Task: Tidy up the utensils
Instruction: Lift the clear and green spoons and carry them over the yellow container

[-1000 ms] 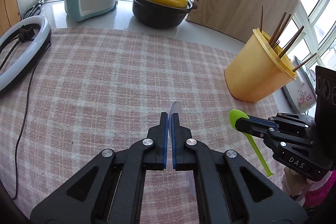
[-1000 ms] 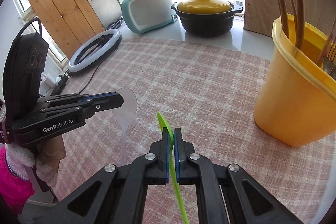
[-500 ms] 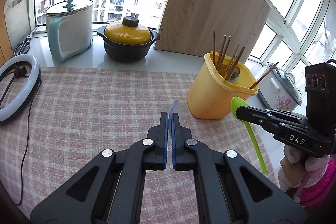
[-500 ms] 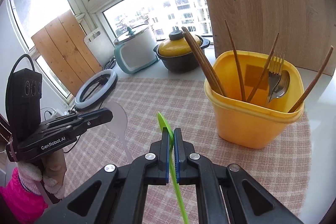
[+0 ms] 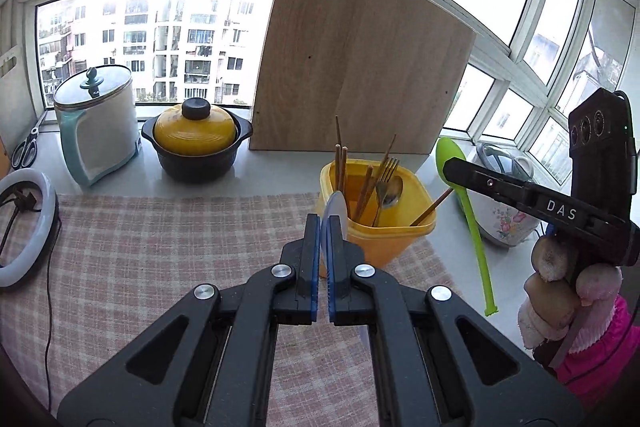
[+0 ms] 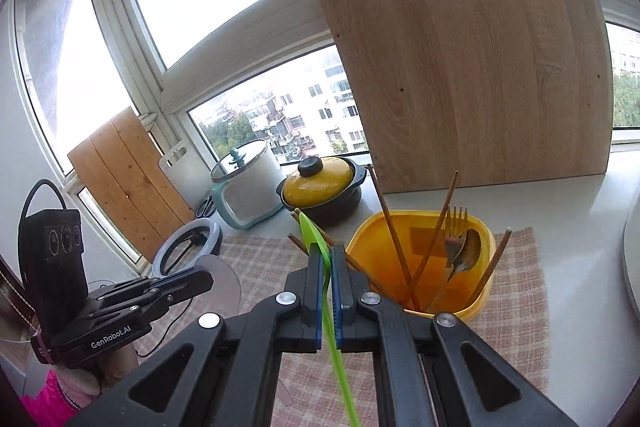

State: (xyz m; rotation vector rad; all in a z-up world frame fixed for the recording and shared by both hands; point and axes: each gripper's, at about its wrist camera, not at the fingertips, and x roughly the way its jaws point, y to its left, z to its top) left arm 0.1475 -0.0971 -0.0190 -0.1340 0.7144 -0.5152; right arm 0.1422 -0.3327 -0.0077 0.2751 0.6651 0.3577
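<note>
My left gripper (image 5: 324, 223) is shut on a clear plastic spoon (image 5: 334, 207), held above the checked cloth just in front of the yellow utensil holder (image 5: 384, 243). My right gripper (image 6: 331, 251) is shut on a green plastic spoon (image 6: 310, 233), bowl up, handle hanging down, just left of the holder (image 6: 472, 307). The holder contains wooden chopsticks (image 6: 394, 239), a metal fork (image 6: 456, 223) and a metal spoon (image 6: 468, 251). The right gripper with the green spoon (image 5: 468, 211) shows in the left wrist view; the left gripper (image 6: 200, 279) with the clear spoon (image 6: 224, 277) shows in the right wrist view.
A pink checked cloth (image 5: 160, 251) covers the table. Behind it stand a teal-and-white cooker (image 5: 96, 131), a yellow-lidded black pot (image 5: 196, 143) and a leaning wooden board (image 5: 360, 67). A ring light (image 5: 24, 227) lies at the left. A flowered white appliance (image 5: 500, 207) stands at the right.
Both grippers have risen and tilted upward with their spoons, and now look down into the yellow holder from closer. Grips are unchanged.
</note>
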